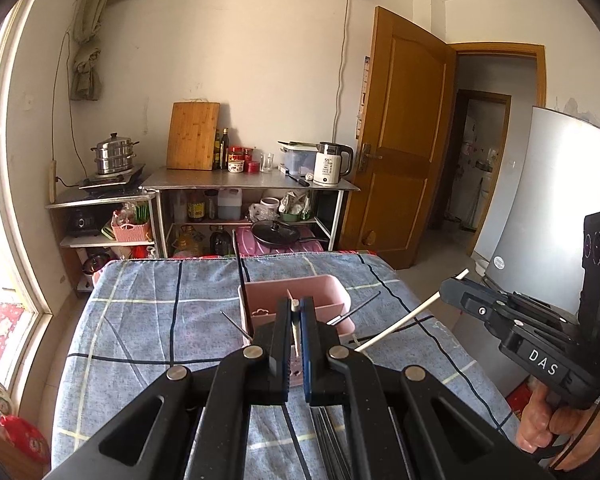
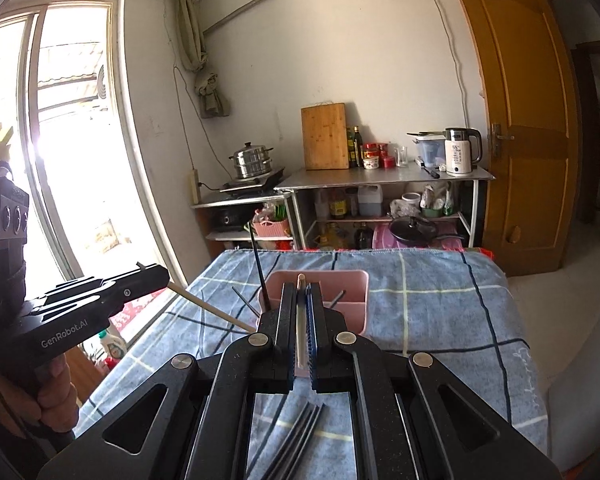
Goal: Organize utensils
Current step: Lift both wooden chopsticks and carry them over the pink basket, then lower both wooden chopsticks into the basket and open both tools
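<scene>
A pink utensil holder with a divider stands on the blue checked tablecloth. Black chopsticks lean out of it. My left gripper is shut on a pale wooden chopstick, held above the cloth just in front of the holder. My right gripper is shut on a white chopstick, also raised near the holder. Several loose black chopsticks lie on the cloth below the grippers.
Beyond the table stands a metal shelf with a cutting board, bottles, a kettle and a steamer pot. A wooden door is open at the right, a fridge beside it, a window at the left.
</scene>
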Demonstrator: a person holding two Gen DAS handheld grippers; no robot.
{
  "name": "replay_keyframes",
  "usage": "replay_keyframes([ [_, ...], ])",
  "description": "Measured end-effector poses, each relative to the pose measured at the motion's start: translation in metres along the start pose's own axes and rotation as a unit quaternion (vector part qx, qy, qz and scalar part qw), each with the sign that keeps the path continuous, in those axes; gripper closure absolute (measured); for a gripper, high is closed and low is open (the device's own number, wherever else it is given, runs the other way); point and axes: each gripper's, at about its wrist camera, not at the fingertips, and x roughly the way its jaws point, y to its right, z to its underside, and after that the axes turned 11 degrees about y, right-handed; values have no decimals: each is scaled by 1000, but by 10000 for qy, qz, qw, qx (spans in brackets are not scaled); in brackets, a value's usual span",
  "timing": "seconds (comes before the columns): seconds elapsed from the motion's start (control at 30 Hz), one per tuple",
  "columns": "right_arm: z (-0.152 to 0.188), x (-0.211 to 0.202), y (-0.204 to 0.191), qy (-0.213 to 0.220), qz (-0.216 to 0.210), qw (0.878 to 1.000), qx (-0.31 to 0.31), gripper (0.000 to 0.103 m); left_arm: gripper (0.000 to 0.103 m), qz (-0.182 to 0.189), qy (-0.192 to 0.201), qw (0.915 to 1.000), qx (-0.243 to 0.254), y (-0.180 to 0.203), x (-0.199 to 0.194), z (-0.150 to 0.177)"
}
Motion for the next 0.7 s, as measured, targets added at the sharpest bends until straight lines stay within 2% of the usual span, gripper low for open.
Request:
replay_keyframes([
  [0.3, -14, 33, -10, 153, -12, 9999, -62, 99, 99, -109, 132, 9998, -58, -21, 23, -17],
  [0.7, 20, 73, -13, -305, 87, 9994, -155, 98, 99, -95, -331, 9992, -210, -39, 68, 19],
])
